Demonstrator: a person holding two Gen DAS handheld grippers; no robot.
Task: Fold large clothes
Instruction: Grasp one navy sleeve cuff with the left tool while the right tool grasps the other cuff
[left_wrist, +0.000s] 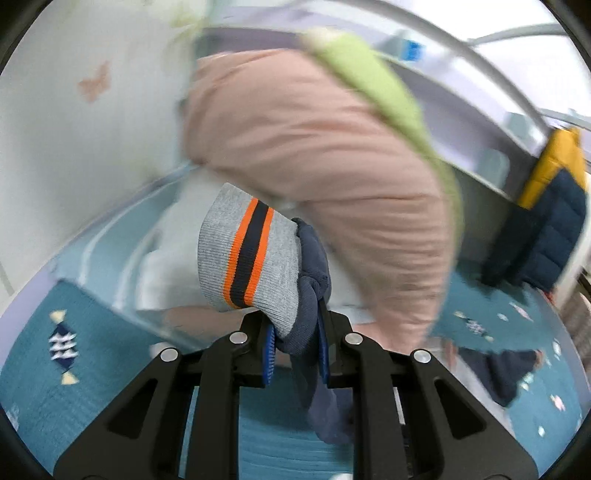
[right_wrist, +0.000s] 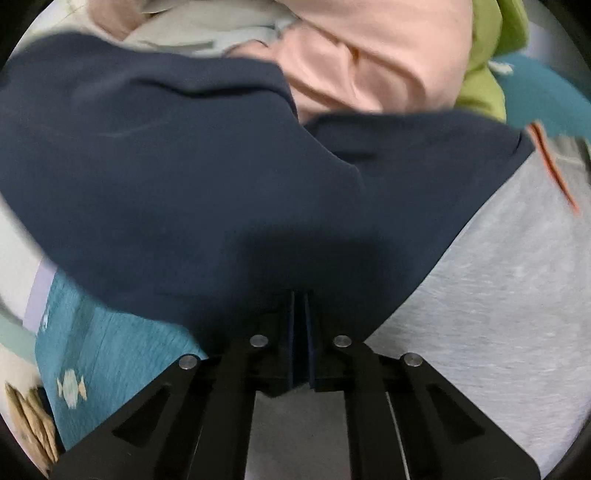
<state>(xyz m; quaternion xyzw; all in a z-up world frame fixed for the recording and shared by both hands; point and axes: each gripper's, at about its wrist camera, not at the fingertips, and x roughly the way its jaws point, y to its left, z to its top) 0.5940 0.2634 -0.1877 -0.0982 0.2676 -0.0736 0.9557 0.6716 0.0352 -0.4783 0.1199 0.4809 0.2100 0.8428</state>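
**Both grippers clamped on navy garment, teal bed surface**

Left gripper (left_wrist: 295, 343) clamped on grey ribbed cuff with orange and navy stripes (left_wrist: 247, 254), raised above teal patterned bedspread (left_wrist: 44, 391). Right gripper (right_wrist: 301, 332) pinched together on navy sweatshirt fabric (right_wrist: 184, 166), draped over grey cloth (right_wrist: 498, 314). Behind: pink garment heap (left_wrist: 314, 140), lime-green cloth (left_wrist: 369, 74), white wall with butterfly sticker (left_wrist: 94, 81), yellow-and-navy quilted jacket (left_wrist: 550, 206) hanging at right.

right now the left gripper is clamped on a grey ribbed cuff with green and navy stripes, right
Not quite: in the left wrist view the left gripper is clamped on the grey ribbed cuff, but its stripes are orange and navy, not green.
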